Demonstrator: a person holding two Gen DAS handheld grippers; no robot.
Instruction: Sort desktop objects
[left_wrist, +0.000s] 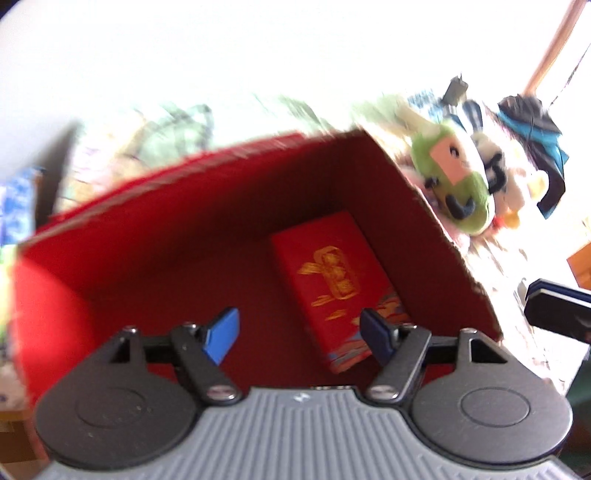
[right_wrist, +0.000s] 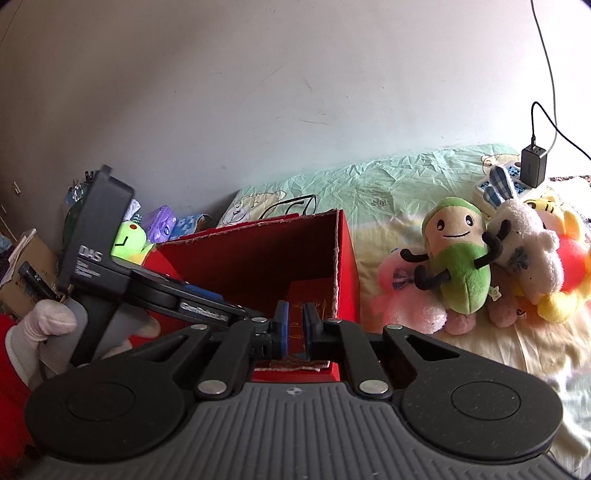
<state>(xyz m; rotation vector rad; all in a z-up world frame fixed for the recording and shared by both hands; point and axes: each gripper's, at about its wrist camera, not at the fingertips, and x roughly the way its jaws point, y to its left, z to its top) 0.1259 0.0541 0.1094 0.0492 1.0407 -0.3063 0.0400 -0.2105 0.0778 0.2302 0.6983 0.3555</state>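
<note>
Bedsheet (right_wrist: 388, 192) under red box (right_wrist: 347, 258), plush toys (right_wrist: 461, 258) beside, grey wall (right_wrist: 258, 92) behind.

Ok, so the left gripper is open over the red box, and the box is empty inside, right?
Not quite. The left gripper is open over the red cardboard box, but the box is not empty: the left wrist view shows a red packet with gold print lying on its floor, toward the right wall. Nothing is between the fingers.

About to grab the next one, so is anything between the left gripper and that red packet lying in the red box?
Nothing visible: the left gripper hangs open above the gold-printed red packet inside the open-topped red cardboard box.
</note>
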